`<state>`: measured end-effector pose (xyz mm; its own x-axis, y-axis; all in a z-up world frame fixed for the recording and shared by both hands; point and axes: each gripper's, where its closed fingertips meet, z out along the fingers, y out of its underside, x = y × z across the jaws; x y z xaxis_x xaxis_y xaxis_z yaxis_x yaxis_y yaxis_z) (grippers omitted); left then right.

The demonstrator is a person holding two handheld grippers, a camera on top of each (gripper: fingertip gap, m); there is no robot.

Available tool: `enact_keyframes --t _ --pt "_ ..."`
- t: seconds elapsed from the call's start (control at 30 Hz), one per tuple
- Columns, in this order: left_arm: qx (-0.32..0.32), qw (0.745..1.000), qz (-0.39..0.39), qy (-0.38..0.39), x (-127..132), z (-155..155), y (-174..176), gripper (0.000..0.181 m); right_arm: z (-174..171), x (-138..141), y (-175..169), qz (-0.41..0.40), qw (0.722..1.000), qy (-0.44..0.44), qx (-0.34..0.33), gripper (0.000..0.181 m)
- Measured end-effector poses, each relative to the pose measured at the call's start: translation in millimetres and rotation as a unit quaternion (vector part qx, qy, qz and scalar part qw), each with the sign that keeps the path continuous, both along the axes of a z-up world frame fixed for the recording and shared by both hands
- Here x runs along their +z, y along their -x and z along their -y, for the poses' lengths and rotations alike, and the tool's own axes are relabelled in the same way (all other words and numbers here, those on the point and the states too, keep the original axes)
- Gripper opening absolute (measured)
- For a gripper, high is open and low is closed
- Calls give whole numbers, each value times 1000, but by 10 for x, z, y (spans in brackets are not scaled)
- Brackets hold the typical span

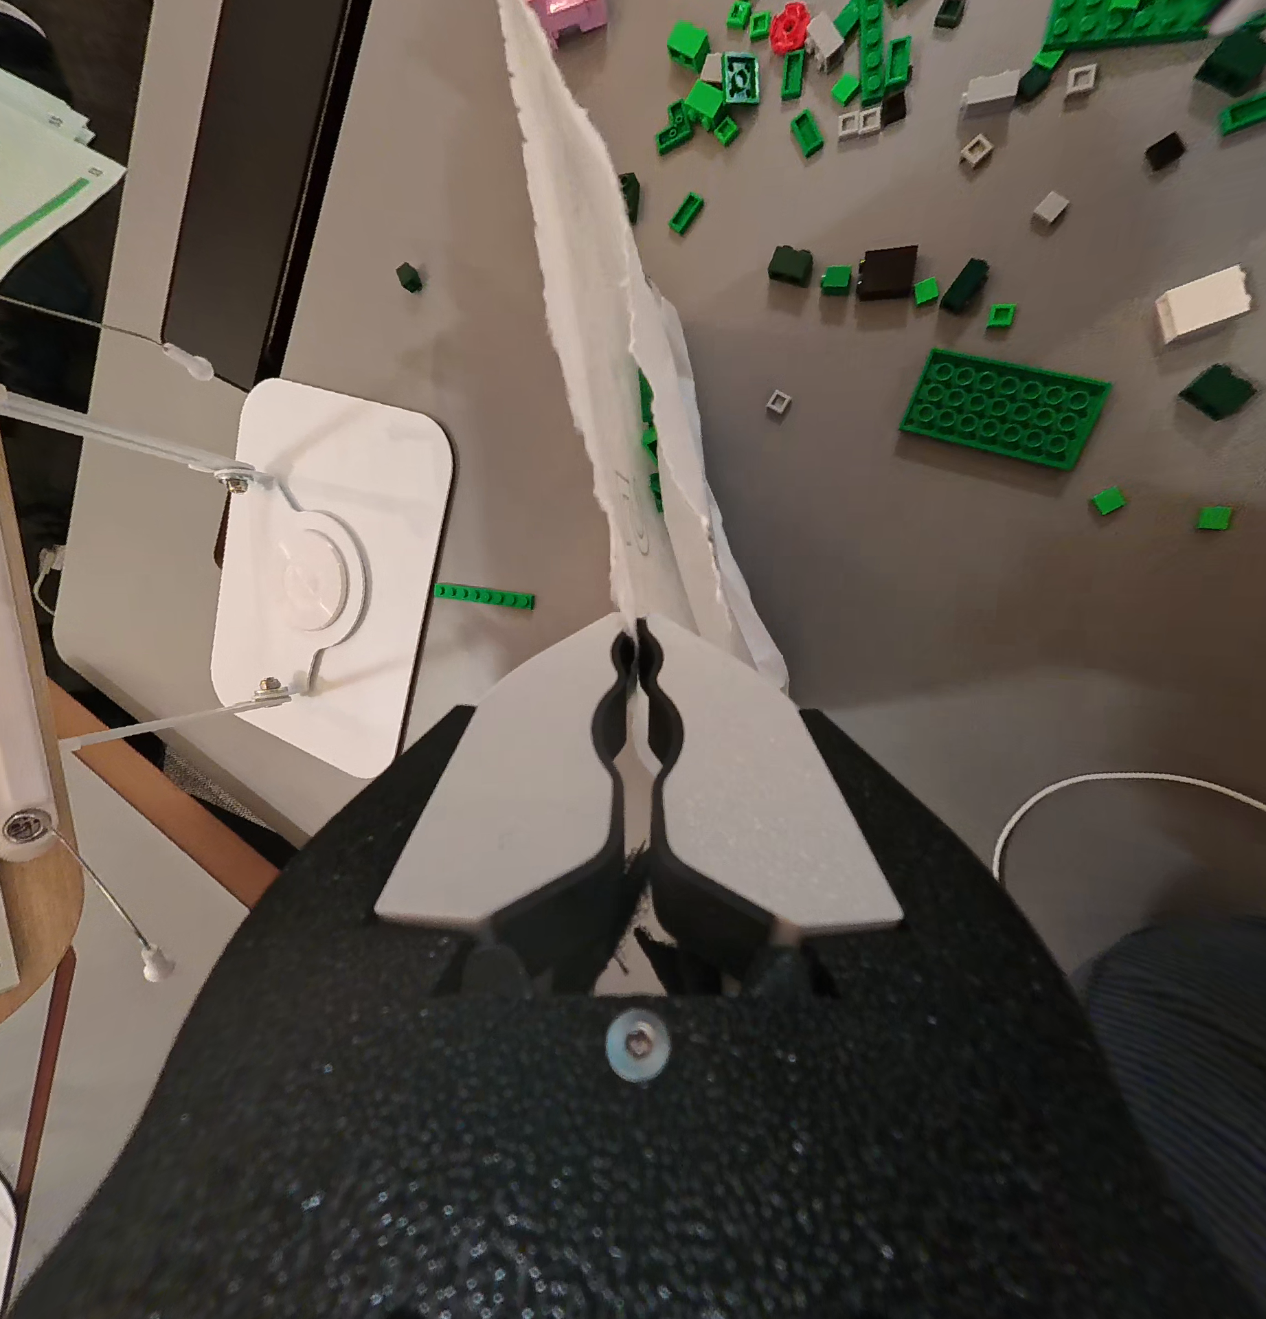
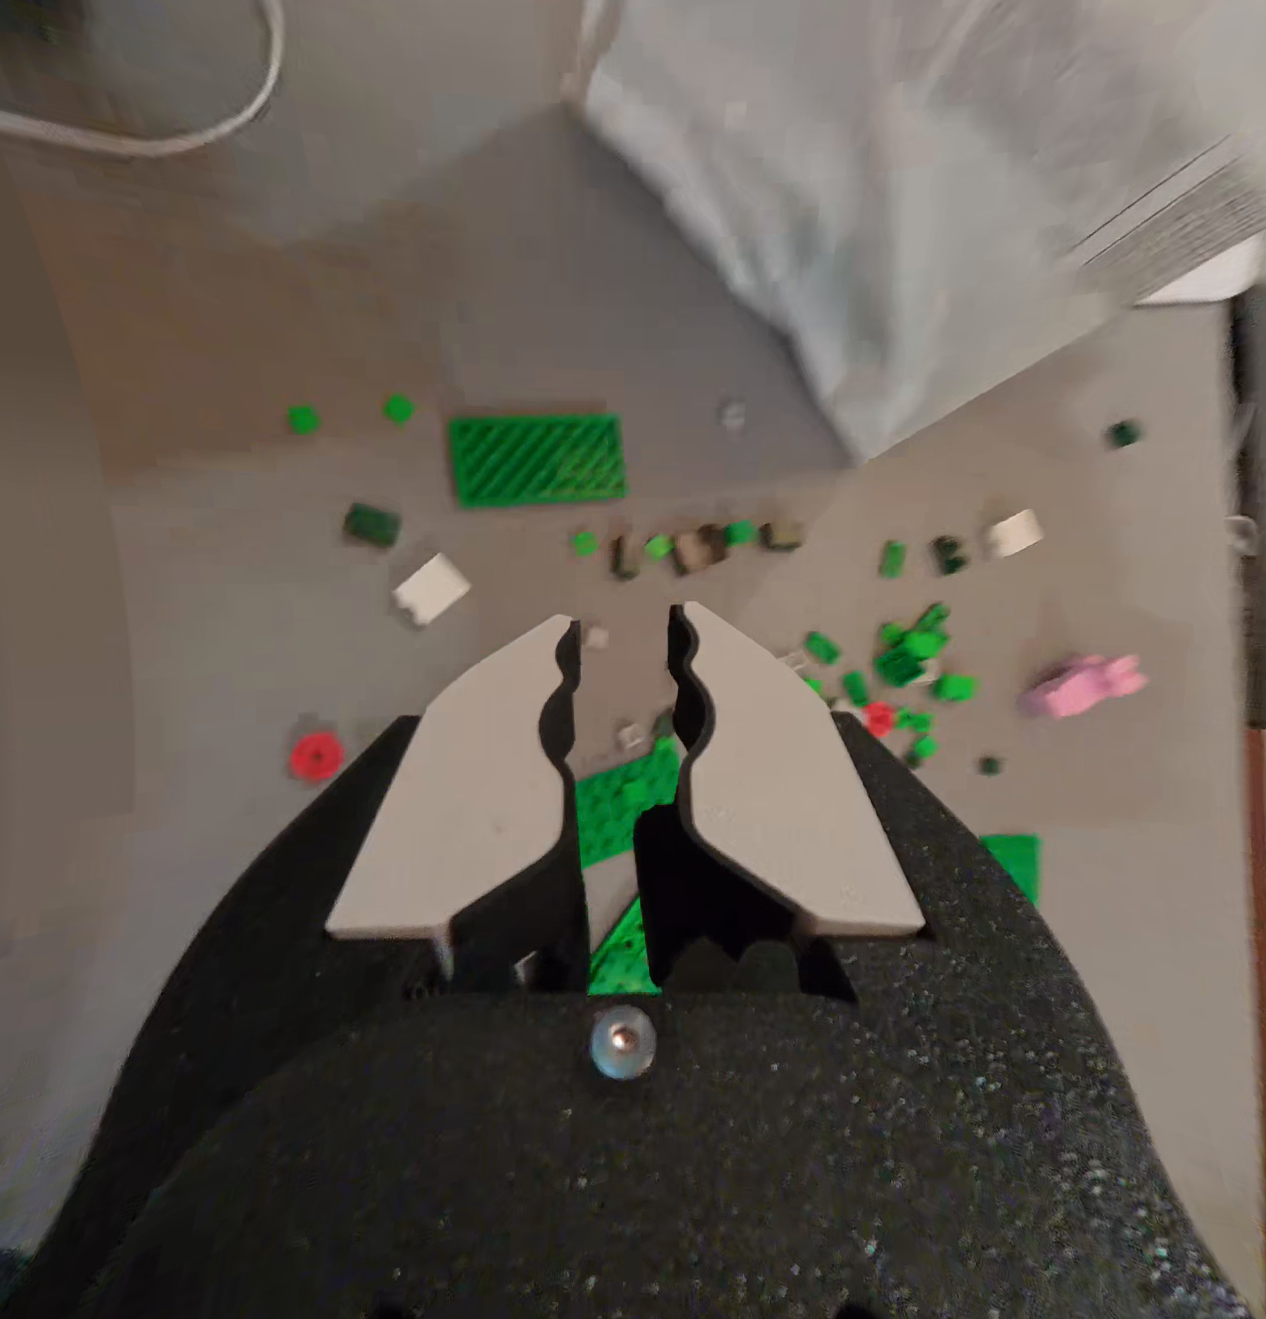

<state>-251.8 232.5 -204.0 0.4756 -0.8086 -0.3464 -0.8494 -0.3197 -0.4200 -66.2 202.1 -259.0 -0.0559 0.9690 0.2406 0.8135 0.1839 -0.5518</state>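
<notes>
Here, the left gripper (image 1: 637, 628) was clamped on a torn white paper bag (image 1: 601, 300) that rose toward twelve o'clock, with a green baseplate (image 1: 1004, 408) at two o'clock. The right gripper (image 2: 624, 615), jaws narrowly parted and empty, hovered over scattered bricks on the grey table (image 2: 187, 535); a white brick (image 2: 431, 589) lay at ten o'clock.
</notes>
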Motion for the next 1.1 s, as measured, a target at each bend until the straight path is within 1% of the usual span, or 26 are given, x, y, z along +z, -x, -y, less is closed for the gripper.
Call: enact_keyframes --t 0.13,0.2,0.3,0.4,0.47,0.53,0.6,0.67,0.7,0.77,0.8,0.87,0.93,1.0,1.1 --pt "-2 1000 5 1 6 18 9 0 414 -293 -224 12 994 109 25 26" --pt "-1 1000 7 1 8 24 16 0 529 -418 -329 29 990 137 21 27" --pt "-3 1000 11 1 13 31 16 0 634 -602 -449 62 987 149 13 28" --pt "-4 1000 12 1 17 38 14 0 668 -722 -511 81 985 153 4 28" --pt "-5 1000 13 1 18 42 12 0 674 -765 -522 85 984 157 1 26" --pt "-6 1000 13 2 18 48 8 0 666 -768 -505 79 984 159 2 17" --pt "-7 1000 13 2 17 52 7 0 654 -749 -495 81 984 156 4 17" --pt "-7 1000 14 3 17 52 5 0 552 -611 -384 57 991 120 6 17" --pt "-6 1000 14 3 17 50 5 0 461 -474 -272 33 996 87 5 17" --pt "-5 1000 13 3 17 46 7 0 211 -73 46 -36 999 -4 -7 17" --pt "-5 1000 12 2 17 46 6 0 118 160 233 -76 996 -43 -9 17" --pt "-6 1000 11 2 16 46 2 0 59 561 587 -133 986 -95 15 17" --pt "-6 1000 11 1 18 47 4 0 30 832 882 -156 978 -136 37 17" --pt "-4 1000 12 1 19 46 10 0 9 979 1112 -155 972 -164 57 17" --pt "-1 1000 12 2 12 35 20 0 -25 1077 1341 -144 968 -188 81 17"
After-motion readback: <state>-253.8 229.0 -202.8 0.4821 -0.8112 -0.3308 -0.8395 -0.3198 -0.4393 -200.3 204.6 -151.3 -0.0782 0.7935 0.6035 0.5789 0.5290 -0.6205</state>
